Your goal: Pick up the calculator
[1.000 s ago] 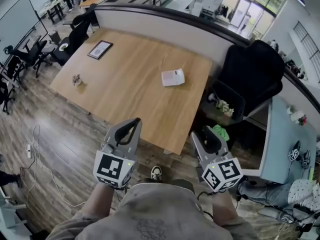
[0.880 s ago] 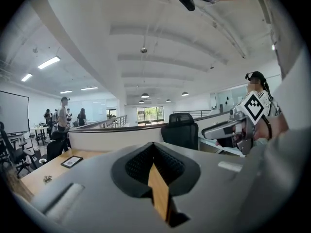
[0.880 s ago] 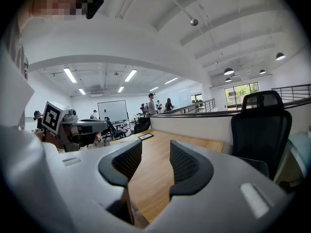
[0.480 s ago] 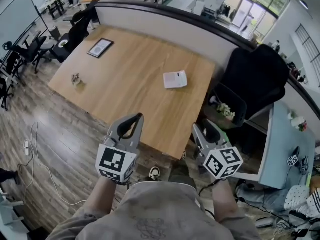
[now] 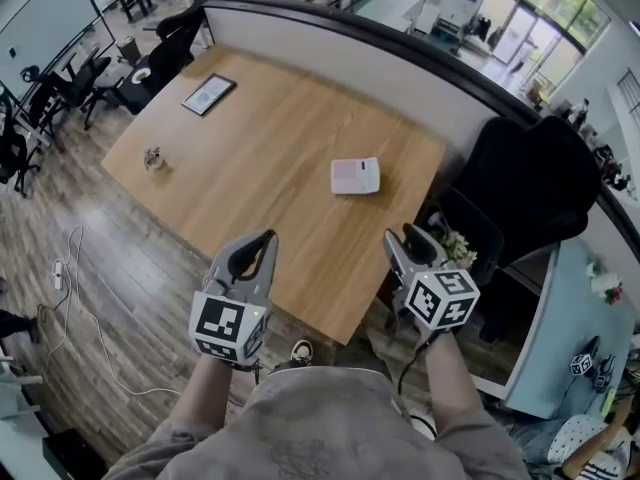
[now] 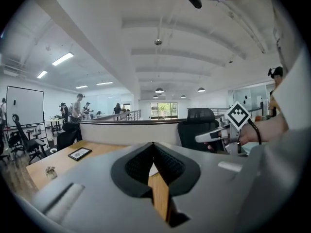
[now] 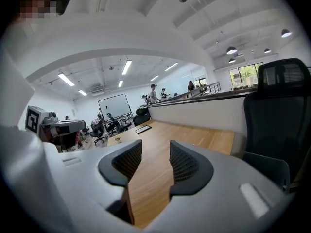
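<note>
Calc [image 5: 355, 176] sits well ahead, nearer R gripper [image 5: 410, 238] (jaws apart, empty) than L gripper [image 5: 262, 242] (jaws together)

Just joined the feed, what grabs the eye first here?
The white calculator lies toward the right of the big wooden table. Both tools hang at the near edge, short of it: left tool shut, right tool open. A black chair stands at the right.
</note>
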Motion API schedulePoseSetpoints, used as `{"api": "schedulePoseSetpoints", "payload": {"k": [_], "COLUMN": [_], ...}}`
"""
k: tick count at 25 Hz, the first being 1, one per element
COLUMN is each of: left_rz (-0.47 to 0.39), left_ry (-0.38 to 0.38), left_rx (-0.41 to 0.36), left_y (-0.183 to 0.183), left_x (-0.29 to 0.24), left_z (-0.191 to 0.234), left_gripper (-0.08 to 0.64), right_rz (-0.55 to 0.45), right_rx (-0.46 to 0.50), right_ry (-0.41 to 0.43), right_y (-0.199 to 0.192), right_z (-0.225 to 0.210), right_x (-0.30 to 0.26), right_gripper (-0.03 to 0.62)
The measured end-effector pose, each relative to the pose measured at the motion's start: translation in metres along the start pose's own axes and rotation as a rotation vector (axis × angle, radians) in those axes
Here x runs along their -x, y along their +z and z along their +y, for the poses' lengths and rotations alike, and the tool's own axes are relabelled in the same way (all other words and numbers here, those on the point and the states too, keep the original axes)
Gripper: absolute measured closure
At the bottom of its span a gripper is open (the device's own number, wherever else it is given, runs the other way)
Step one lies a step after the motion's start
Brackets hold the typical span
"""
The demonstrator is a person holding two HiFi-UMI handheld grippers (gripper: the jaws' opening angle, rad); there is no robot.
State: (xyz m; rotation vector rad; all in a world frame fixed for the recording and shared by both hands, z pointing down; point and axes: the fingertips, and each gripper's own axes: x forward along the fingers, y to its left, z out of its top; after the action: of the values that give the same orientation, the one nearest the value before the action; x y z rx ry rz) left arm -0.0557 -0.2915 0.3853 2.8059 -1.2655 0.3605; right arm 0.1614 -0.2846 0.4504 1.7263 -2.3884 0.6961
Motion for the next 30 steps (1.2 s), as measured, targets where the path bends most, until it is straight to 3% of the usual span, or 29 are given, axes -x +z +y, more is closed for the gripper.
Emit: {"api": "schedulePoseSetpoints", "payload": {"k": [6, 13, 30], "left_rz": [0.059, 0.147, 0.269], "left_ry": [0.097, 0.185, 0.258], "left_rx": [0.023, 0.062, 0.154], "left_y": [-0.008, -0.028, -0.086], "left_x": [-0.051, -0.1, -0.157], "left_z": [0.005, 0.015, 0.02], "left_gripper": [0.558, 0.558, 0.558], "right_rz": [0.087, 0.231, 0.477], "right_rx": [-0.03, -0.091, -0.237], "right_ry": [0.073, 0.115, 0.114], "right_y": [0.003, -0.025, -0.108], "right_z": [-0.06, -0.122, -0.205], "right_x": [-0.062, -0.134, -0.257], "right_gripper": [0.43, 0.43, 0.43]}}
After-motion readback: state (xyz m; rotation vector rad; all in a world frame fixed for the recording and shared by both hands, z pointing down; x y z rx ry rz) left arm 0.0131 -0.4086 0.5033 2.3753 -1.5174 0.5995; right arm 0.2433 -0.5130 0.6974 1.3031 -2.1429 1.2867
